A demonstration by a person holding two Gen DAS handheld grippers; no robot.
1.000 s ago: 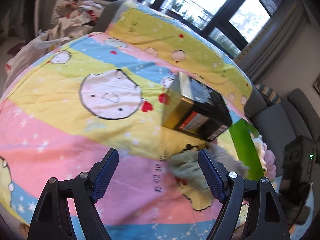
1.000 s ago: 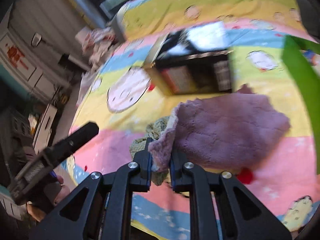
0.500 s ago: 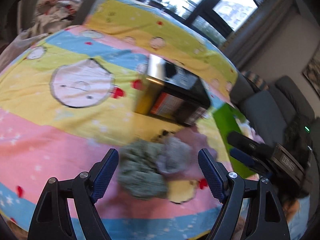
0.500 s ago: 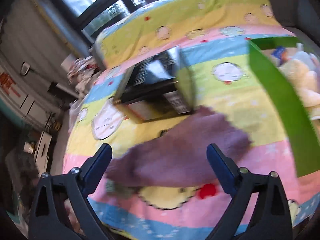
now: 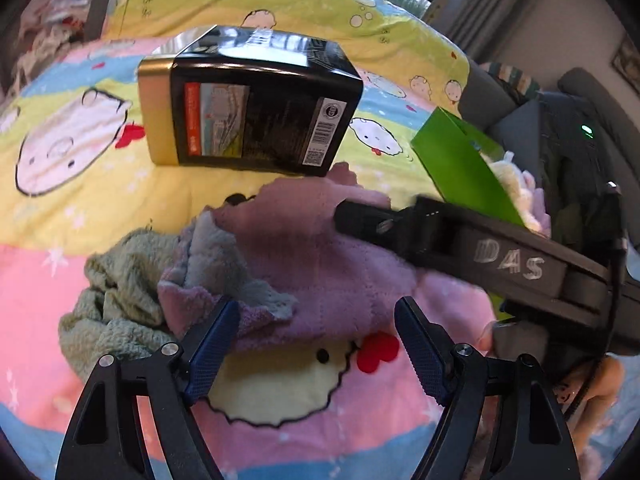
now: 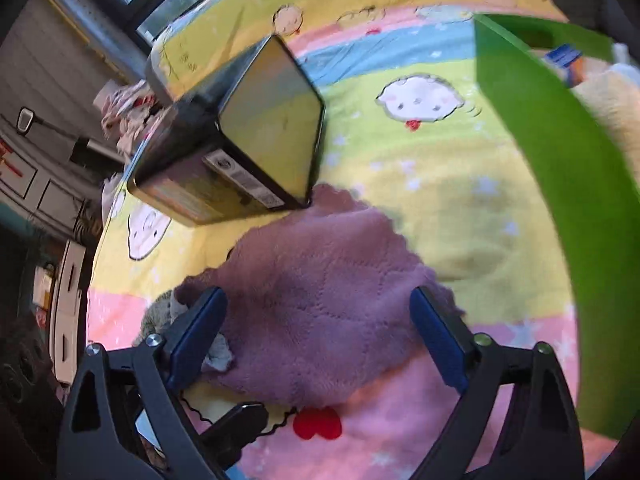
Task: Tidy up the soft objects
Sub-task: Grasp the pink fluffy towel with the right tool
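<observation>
A purple fleece cloth (image 5: 320,264) lies spread on the cartoon bedsheet (image 5: 80,200); it also shows in the right wrist view (image 6: 320,304). A crumpled grey-green cloth (image 5: 112,312) lies against its left edge, and shows small in the right wrist view (image 6: 160,316). My left gripper (image 5: 316,344) is open, its fingers at the cloth's near edge. My right gripper (image 6: 320,332) is open over the purple cloth, holding nothing; it also shows in the left wrist view (image 5: 360,216). A green bin (image 6: 560,184) with plush items stands to the right.
A black and gold tin box (image 5: 248,108) lies on its side just behind the cloths, also in the right wrist view (image 6: 240,148). The green bin's wall shows in the left wrist view (image 5: 464,168). A grey sofa (image 5: 560,128) is beyond the bed.
My right gripper opened and let go of the purple cloth, which now lies flat. My left gripper moved forward to the cloths and stayed open.
</observation>
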